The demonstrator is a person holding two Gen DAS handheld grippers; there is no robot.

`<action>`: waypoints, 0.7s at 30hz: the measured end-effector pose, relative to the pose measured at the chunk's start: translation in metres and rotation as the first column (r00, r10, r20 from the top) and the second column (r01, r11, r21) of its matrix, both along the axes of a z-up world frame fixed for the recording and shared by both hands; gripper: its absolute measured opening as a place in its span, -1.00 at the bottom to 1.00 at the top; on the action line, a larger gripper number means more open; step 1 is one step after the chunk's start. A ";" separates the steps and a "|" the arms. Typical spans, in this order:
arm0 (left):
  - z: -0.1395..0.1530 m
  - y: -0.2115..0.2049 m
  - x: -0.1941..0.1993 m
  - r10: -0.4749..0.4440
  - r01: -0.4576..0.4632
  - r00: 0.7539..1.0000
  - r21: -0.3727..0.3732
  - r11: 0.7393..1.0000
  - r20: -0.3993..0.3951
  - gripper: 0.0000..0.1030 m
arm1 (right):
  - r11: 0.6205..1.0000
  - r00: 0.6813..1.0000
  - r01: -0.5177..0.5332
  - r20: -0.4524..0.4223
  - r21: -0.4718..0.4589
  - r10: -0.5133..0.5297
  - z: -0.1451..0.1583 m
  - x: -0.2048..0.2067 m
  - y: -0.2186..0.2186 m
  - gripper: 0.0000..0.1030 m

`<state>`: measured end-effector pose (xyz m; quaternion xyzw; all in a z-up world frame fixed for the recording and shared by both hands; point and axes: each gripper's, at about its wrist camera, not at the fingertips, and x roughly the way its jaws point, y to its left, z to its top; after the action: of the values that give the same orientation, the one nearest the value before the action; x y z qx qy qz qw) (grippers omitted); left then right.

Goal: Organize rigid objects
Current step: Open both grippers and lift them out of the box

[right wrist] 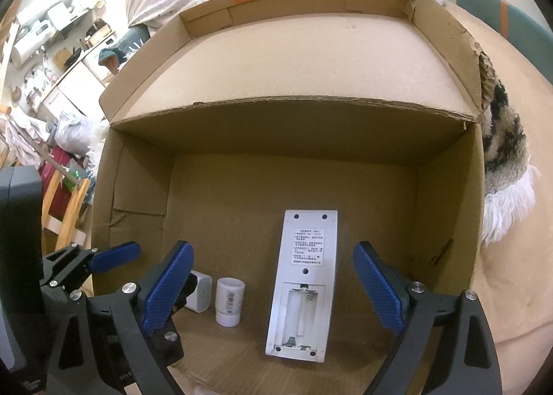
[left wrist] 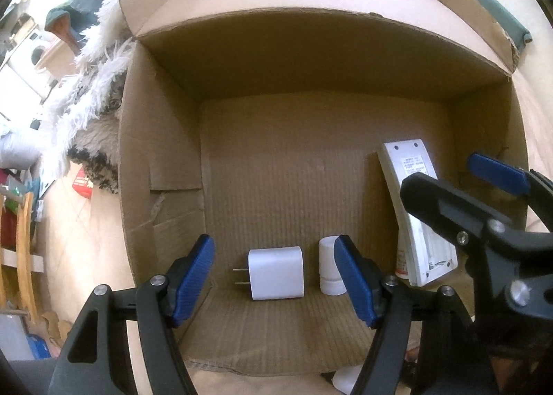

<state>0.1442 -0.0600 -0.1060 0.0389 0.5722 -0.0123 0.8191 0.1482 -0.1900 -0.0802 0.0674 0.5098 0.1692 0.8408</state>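
An open cardboard box (left wrist: pixel 311 63) (right wrist: pixel 293 132) holds three white things on its floor. A wall charger (left wrist: pixel 276 274) (right wrist: pixel 202 291) lies on its side with its prongs pointing left. Beside it stands a small bottle (left wrist: pixel 326 274) (right wrist: pixel 230 301). A remote control (right wrist: pixel 307 256) (left wrist: pixel 425 256) lies back up with its battery bay uncovered. My left gripper (left wrist: pixel 273 248) hangs open just above the charger, touching nothing. My right gripper (right wrist: pixel 271 250) (left wrist: pixel 440 170) is wide open over the remote, with its pads clear of it.
The box's far flap (right wrist: pixel 293 49) folds outward. A shaggy white and dark rug (left wrist: pixel 93 91) (right wrist: pixel 508 160) lies beside the box on a beige floor. A wooden frame (left wrist: pixel 24 250) and household clutter stand at the left. The far half of the box floor is bare.
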 end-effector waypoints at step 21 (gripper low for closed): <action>0.046 0.023 -0.023 0.054 -0.051 0.997 -0.062 0.997 0.047 0.34 | 0.997 0.997 0.060 0.051 0.042 -0.062 0.022 -0.016 -0.018 0.93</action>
<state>0.1209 -0.0368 -0.0602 -0.0007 0.5522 -0.0075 0.8337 0.1323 -0.2079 -0.0586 0.0953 0.4818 0.1553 0.8571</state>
